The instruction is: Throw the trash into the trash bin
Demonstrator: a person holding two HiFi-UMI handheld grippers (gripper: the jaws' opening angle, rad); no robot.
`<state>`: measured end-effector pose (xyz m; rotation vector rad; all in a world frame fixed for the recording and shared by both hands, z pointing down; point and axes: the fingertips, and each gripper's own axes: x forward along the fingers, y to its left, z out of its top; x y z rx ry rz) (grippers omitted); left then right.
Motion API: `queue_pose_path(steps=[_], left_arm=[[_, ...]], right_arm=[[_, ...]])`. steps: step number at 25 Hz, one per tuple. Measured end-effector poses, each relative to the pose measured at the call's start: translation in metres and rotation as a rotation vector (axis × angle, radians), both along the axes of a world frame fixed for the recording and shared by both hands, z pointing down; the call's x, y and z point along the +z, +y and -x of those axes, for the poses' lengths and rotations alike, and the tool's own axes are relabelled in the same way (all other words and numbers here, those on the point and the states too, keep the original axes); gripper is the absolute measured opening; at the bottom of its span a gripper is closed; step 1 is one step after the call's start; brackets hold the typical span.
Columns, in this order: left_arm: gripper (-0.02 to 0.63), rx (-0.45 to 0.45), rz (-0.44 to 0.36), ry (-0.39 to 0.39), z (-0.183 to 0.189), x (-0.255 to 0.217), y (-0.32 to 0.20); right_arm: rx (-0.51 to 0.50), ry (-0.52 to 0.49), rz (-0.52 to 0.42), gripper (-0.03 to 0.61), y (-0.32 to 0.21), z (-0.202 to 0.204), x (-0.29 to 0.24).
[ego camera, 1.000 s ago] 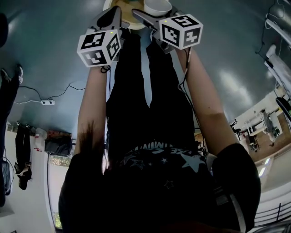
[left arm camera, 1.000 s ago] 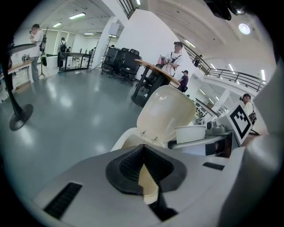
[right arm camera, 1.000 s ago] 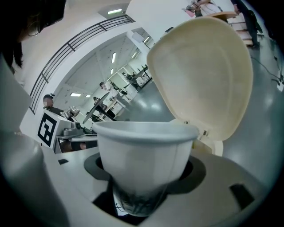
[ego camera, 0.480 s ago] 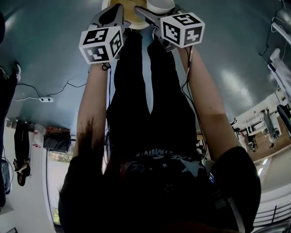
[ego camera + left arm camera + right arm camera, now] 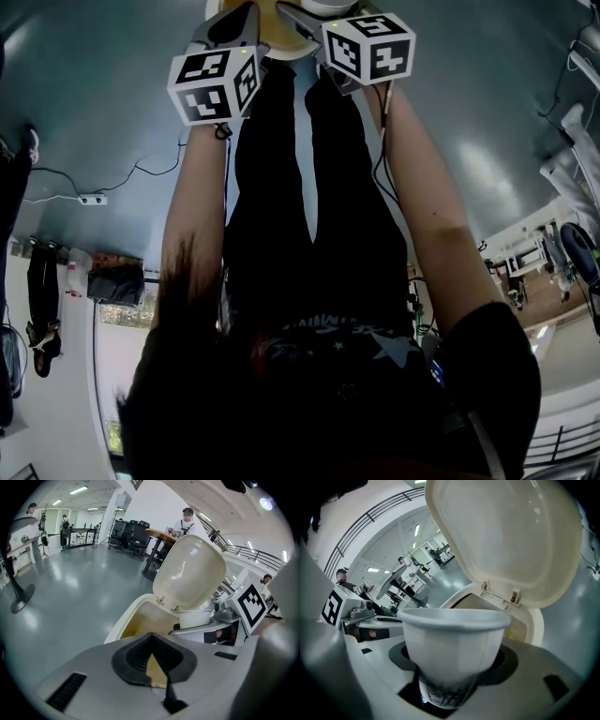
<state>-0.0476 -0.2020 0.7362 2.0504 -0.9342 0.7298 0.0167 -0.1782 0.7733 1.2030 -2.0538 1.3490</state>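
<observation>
Straight ahead, trash bin (image 5: 121, 622) mouth is gaping unobstructed. Its lid (image 5: 190, 571) is standing raised at 12 o'clock, blocking the far side. Open floor (image 5: 70, 588) is stretching from 9 to 11 o'clock.

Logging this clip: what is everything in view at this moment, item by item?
trash bin: one, cream, on the floor below both grippers, lid raised
paper cup: one, white, above the bin
floor: grey-blue, glossy
power strip: one, white, on the floor at left
round table: one, wood-topped, in the background, a person behind it
office chairs: several, black, beside that table
left gripper: grey, jaw tips together, above the bin
right gripper: grey, shut on the paper cup
forearms: two, bare, reaching down
</observation>
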Motion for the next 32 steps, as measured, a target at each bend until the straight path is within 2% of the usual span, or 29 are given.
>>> queue_pose_path(steps=[8, 12, 15, 18, 22, 32], left_arm=[[0.011, -0.002, 0.020, -0.005, 0.007, 0.018, 0.003], [0.011, -0.002, 0.026, -0.013, 0.011, 0.010, 0.007], [0.011, 0.004, 0.031, -0.016, -0.003, 0.013, -0.002], [0.011, 0.003, 0.029, -0.018, -0.003, 0.011, -0.004], [0.011, -0.004, 0.013, -0.006, 0.002, 0.005, -0.002], [0.011, 0.005, -0.001, -0.015, 0.006, -0.013, 0.000]], right_arm=[[-0.033, 0.056, 0.046, 0.316, -0.001, 0.009, 0.019], [-0.042, 0.064, 0.039, 0.316, 0.000, 0.015, 0.012], [-0.036, 0.077, 0.026, 0.319, -0.012, 0.001, 0.013], [-0.040, 0.099, 0.013, 0.360, -0.016, 0.000, 0.011], [-0.035, 0.100, 0.004, 0.383, -0.014, 0.003, 0.003], [-0.022, 0.113, -0.016, 0.391, -0.012, 0.002, -0.015]])
